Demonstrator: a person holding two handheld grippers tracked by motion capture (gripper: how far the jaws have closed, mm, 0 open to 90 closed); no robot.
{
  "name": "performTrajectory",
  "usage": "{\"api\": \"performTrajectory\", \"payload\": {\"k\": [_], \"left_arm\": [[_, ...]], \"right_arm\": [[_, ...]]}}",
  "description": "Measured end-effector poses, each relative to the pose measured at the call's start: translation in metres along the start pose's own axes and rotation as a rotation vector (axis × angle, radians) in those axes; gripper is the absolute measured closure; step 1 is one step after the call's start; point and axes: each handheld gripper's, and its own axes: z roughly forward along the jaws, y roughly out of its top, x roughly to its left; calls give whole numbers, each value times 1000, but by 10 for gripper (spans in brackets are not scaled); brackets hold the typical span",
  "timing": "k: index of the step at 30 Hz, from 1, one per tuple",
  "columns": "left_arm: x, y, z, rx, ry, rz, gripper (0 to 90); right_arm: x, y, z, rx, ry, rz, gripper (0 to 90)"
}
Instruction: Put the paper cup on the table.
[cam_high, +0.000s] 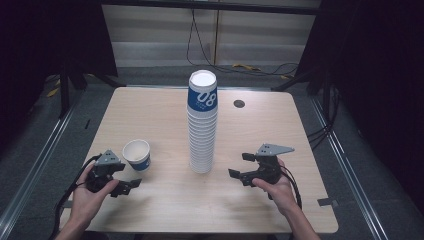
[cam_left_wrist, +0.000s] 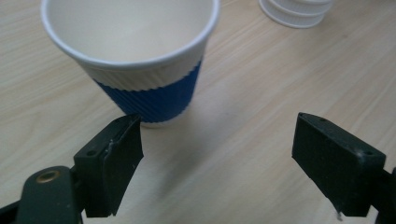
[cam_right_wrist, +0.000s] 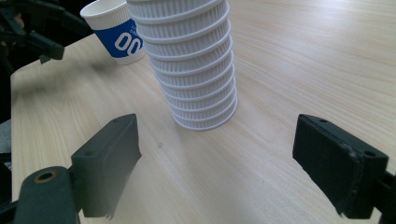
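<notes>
A tall stack of white ribbed paper cups (cam_high: 202, 125), its top cup banded blue, stands mid-table. A single blue-and-white paper cup (cam_high: 137, 154) stands upright and empty to its left. My left gripper (cam_high: 127, 177) sits just in front of that cup, open, with nothing between its jaws. In the left gripper view the cup (cam_left_wrist: 140, 60) is close ahead, left of the gap in my left gripper (cam_left_wrist: 217, 163). My right gripper (cam_high: 241, 165) is open, right of the stack's base and apart from it. In the right gripper view the stack (cam_right_wrist: 191, 60) rises ahead of my right gripper (cam_right_wrist: 217, 165), with the single cup (cam_right_wrist: 116, 35) behind.
The wooden table (cam_high: 150, 110) has a black round grommet (cam_high: 239, 103) near its far edge. Metal rails run along both sides on the floor, and cables lie behind the table. The stack's base (cam_left_wrist: 296, 11) appears at the top of the left gripper view.
</notes>
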Motion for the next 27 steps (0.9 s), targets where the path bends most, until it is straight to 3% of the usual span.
{"api": "performTrajectory", "payload": {"k": [5, 11, 15, 19, 22, 24, 27], "left_arm": [[-15, 1, 3, -17, -40, -4, 161], [-34, 3, 19, -32, -89, 14, 162], [-47, 3, 28, -58, -121, 3, 162], [-60, 6, 34, -66, -101, 3, 162], [-66, 4, 41, -77, -127, 7, 162], [-69, 1, 43, -74, -117, 18, 162], [-70, -1, 49, -80, -146, -1, 162]], "right_arm": [[-1, 1, 1, -6, -12, 6, 150], [2, 3, -3, -15, -30, 4, 150], [7, -4, -10, -17, -47, 5, 150], [16, -11, -16, -2, -80, -8, 150], [20, -16, -17, 8, -100, -9, 148], [22, -22, -17, -7, -101, 6, 148], [21, -29, -13, -7, -105, 32, 148]]}}
